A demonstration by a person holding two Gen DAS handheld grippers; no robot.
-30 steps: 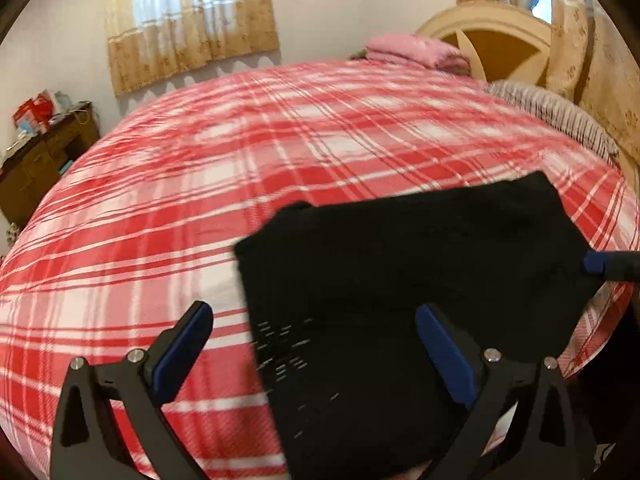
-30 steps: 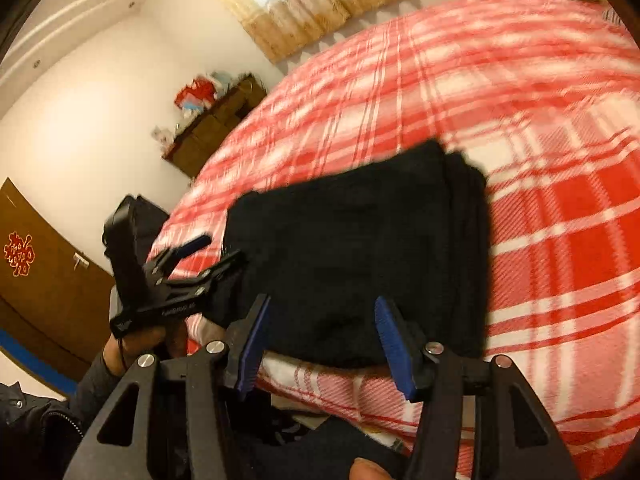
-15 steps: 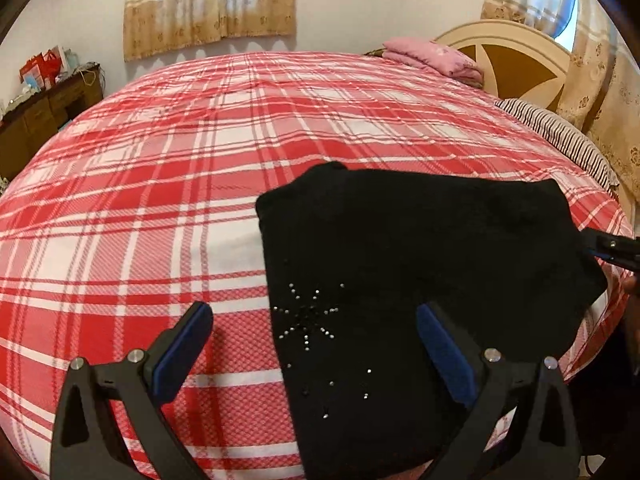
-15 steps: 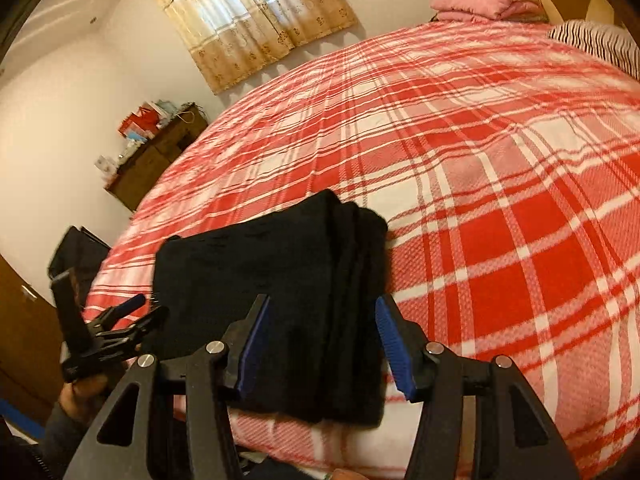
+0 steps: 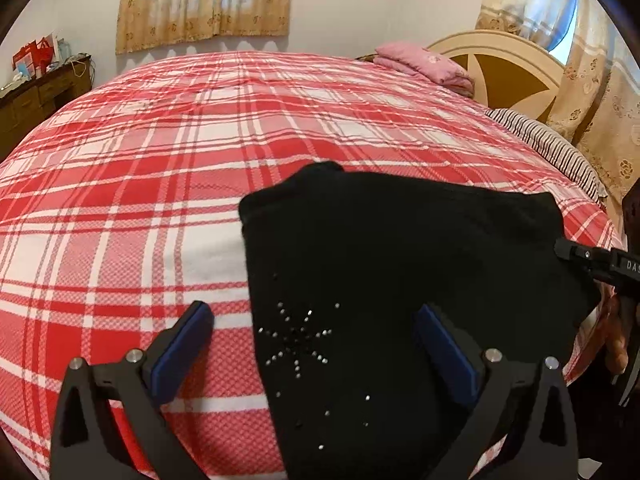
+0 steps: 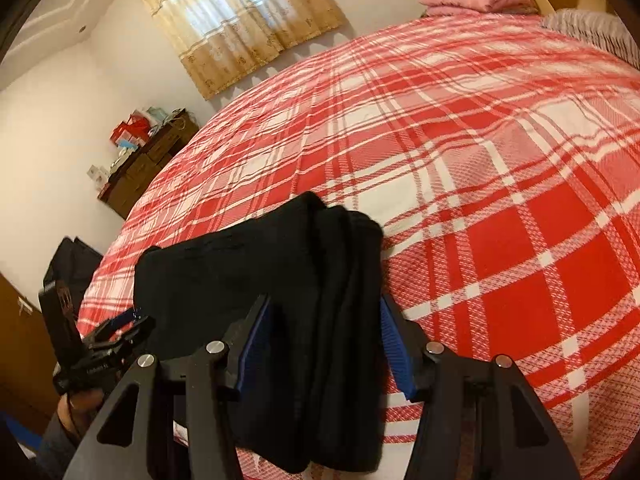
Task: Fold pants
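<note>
On bed (image 5: 160, 152) — one folded pants (image 5: 400, 264), two claws spread.

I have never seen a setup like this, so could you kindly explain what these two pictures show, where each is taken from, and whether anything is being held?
There is no robot here: a person holds a two-finger clamp tool in each hand, and a fisheye camera on each looks forward along its blue-padded fingers. One picture comes from the left gripper, the other from the right gripper. Each tool also appears at the edge of the other's view.

Both look over a bed with a red and white plaid blanket. Near its edge lie folded black pants with small shiny studs; the right view shows the stacked layers. A folded pink cloth sits by the headboard.

Both grippers are open, over the pants, holding nothing.
</note>
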